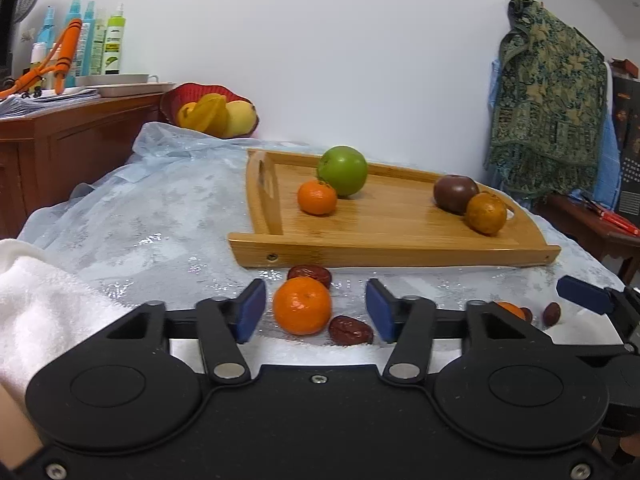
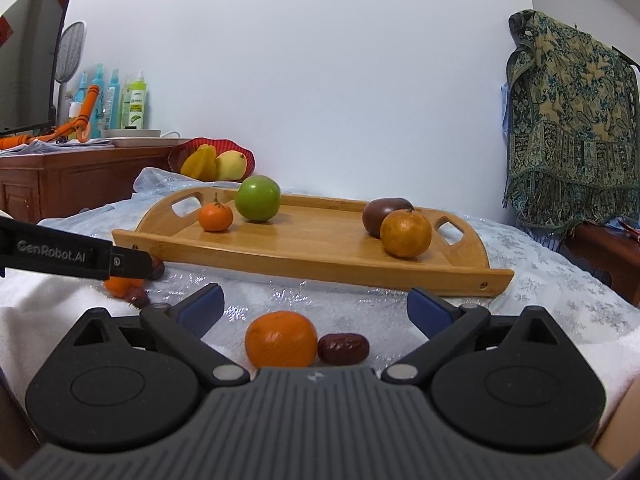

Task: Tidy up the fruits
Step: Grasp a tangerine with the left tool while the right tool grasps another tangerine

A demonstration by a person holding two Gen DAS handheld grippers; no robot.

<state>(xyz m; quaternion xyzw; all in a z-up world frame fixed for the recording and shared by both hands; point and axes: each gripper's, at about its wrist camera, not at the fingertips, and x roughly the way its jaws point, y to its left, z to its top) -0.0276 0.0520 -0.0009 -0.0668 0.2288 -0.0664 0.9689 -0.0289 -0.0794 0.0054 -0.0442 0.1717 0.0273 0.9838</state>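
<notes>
My left gripper (image 1: 316, 310) is open, and a tangerine (image 1: 303, 306) and a red date (image 1: 351, 330) lie on the cloth between its blue pads; a narrow gap shows beside the tangerine. Another date (image 1: 310, 274) lies just behind. My right gripper (image 2: 318, 304) is wide open around a second tangerine (image 2: 281, 339) and a date (image 2: 344, 348). Ahead, the wooden tray (image 1: 396, 254) holds a green apple (image 1: 343, 170), a small tangerine (image 1: 317, 197), a dark purple fruit (image 1: 455, 193) and a dull orange (image 1: 486, 213).
A white towel (image 1: 40, 300) lies at the left near edge. A red basket (image 1: 218, 116) of yellow fruit stands behind the tray's left end. A wooden cabinet (image 1: 80, 140) with bottles is at the far left. A patterned cloth (image 1: 552, 100) hangs on the right.
</notes>
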